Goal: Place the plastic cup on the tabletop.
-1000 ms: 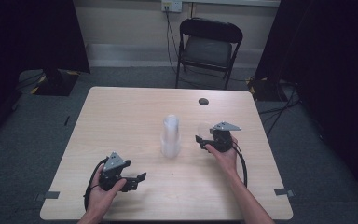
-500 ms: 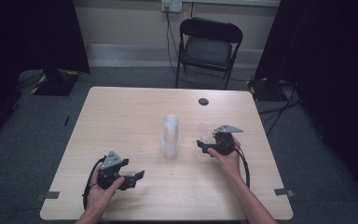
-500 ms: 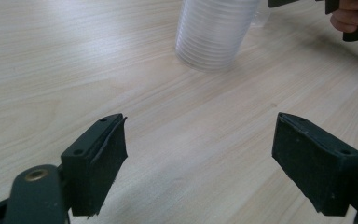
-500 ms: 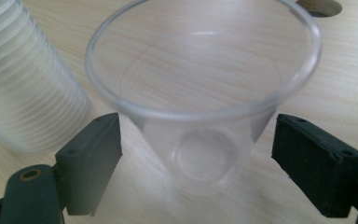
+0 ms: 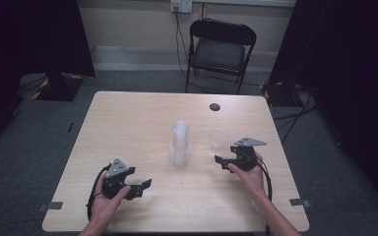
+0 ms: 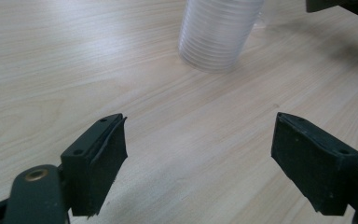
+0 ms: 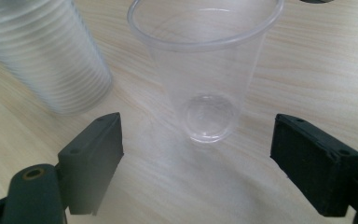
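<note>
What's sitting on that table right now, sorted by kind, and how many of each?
Stack of clear plastic cups: 1
Single clear plastic cup, upright: 1
Small dark round disc: 1
Hand-held grippers, left gripper and right gripper, both open: 2
Total: 5

cup (image 7: 205,79): clear glossy plastic | table (image 5: 128,128): matt pale wood grain

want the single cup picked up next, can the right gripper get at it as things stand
Probably yes: the right gripper is open, the single cup stands upright just ahead of it, apart from the cup stack, nothing between.
</note>
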Demonstrator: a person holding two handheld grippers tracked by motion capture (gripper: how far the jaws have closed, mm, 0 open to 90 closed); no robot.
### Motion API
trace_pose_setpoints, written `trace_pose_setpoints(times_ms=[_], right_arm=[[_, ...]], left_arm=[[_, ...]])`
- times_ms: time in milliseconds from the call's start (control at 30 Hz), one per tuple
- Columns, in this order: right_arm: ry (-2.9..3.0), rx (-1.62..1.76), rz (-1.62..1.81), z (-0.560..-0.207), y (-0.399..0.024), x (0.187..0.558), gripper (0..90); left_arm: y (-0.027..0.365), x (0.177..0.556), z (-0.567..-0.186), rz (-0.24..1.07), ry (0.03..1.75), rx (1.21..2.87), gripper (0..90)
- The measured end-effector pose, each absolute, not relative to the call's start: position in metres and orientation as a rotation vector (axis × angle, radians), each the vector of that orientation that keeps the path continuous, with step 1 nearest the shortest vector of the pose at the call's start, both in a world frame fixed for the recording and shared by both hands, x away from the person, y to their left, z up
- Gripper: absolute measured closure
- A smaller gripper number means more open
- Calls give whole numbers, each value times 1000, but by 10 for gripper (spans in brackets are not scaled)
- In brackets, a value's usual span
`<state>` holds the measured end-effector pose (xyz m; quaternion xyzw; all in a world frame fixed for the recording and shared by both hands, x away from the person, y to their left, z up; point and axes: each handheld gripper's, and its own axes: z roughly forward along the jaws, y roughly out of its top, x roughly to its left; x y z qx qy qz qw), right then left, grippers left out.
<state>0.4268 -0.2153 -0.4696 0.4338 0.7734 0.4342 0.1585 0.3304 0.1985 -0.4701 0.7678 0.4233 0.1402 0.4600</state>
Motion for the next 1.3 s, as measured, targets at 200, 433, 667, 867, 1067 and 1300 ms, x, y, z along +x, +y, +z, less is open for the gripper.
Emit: trace_pose_setpoints(times_ms=[200,433,667,867,1067,1300], right_arm=[[2167,1254,1260,-464,-224,413,180],[2154,1247,1268,-456,-232,397,190],[2160,1271,1243,-455,-242,384,190],[2169,1277,1226,-455,-249,372,190],[2170,1257,1234,-453,-252,358,190],[2161,1276,1240,-455,-258,342,190]], left_arm=[[199,330,-470,339,1047,1892,179],[201,331,-469,329,1049,1894,180],[199,332,-471,325,1066,1907,182],[201,332,-470,333,1066,1903,182],[202,331,-469,333,1073,1902,182],[204,330,-468,348,1082,1896,177]])
